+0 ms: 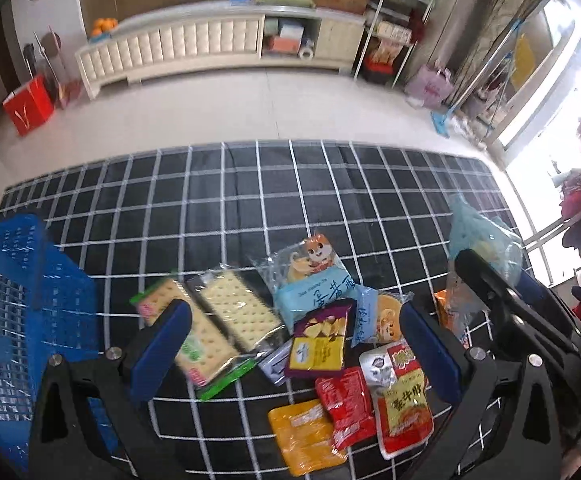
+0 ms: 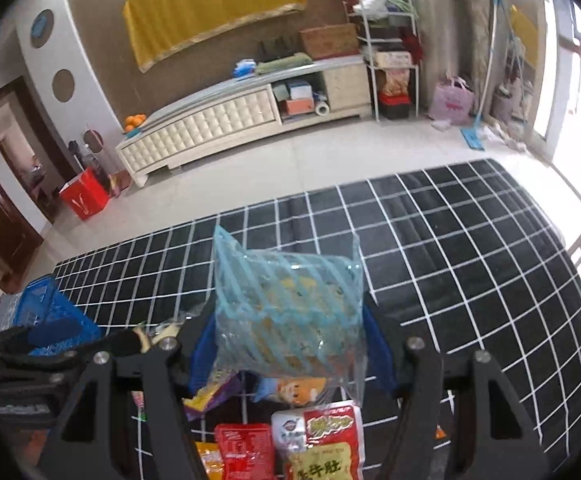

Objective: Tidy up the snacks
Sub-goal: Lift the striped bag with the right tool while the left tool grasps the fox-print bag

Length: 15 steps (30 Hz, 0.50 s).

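A clear snack bag with pale blue stripes (image 2: 286, 312) is clamped between the pads of the right gripper (image 2: 290, 350), its jaws held about half apart by the bag's width, above the black checked cloth (image 2: 470, 264). The left gripper (image 1: 296, 344) is held wide open and empty over the loose snacks, with cracker packs (image 1: 214, 320) at 9 o'clock of it. A blue basket (image 1: 18, 312) is seen at 9 o'clock in the left wrist view.
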Tool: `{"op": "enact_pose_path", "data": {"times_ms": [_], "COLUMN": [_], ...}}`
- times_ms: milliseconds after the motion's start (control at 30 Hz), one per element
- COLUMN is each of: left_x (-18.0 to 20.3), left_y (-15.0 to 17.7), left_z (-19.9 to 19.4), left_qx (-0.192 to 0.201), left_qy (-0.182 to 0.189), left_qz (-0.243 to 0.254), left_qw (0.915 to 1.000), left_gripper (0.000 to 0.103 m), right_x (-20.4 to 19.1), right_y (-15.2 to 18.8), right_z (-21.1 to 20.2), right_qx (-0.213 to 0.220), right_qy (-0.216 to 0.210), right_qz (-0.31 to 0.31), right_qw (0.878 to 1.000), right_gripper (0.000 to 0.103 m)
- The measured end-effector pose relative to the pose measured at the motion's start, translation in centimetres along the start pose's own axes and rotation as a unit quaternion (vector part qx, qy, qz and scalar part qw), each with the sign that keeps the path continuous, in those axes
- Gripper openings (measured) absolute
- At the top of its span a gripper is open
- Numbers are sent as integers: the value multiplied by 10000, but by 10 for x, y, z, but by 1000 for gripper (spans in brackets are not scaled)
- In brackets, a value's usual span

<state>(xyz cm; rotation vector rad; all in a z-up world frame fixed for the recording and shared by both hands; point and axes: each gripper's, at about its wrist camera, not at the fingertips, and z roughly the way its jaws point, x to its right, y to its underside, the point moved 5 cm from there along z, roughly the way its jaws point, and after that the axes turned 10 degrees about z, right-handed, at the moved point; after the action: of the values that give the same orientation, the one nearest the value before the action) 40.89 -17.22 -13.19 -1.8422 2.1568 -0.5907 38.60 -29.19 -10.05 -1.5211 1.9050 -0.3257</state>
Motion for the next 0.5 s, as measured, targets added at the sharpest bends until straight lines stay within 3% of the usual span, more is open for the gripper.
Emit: {"op": "enact_pose_path", "data": {"times_ms": [300, 500], "left_x": [1, -1], "left_y": [-5, -12], "left_z": [74, 106], "left_qx": [-596, -851], "left_qy": [34, 287], "left_qz": [-479, -687], "left_qw": [9971, 9936], "left_gripper": [103, 103], "right_x": [34, 45], "right_y": [2, 7], "right_z": [29, 32], "right_qx": [-275, -294], "right_qy": [312, 536], "right_qz": [215, 124], "right_qw": [9989, 9981], "right_gripper": [69, 69]}}
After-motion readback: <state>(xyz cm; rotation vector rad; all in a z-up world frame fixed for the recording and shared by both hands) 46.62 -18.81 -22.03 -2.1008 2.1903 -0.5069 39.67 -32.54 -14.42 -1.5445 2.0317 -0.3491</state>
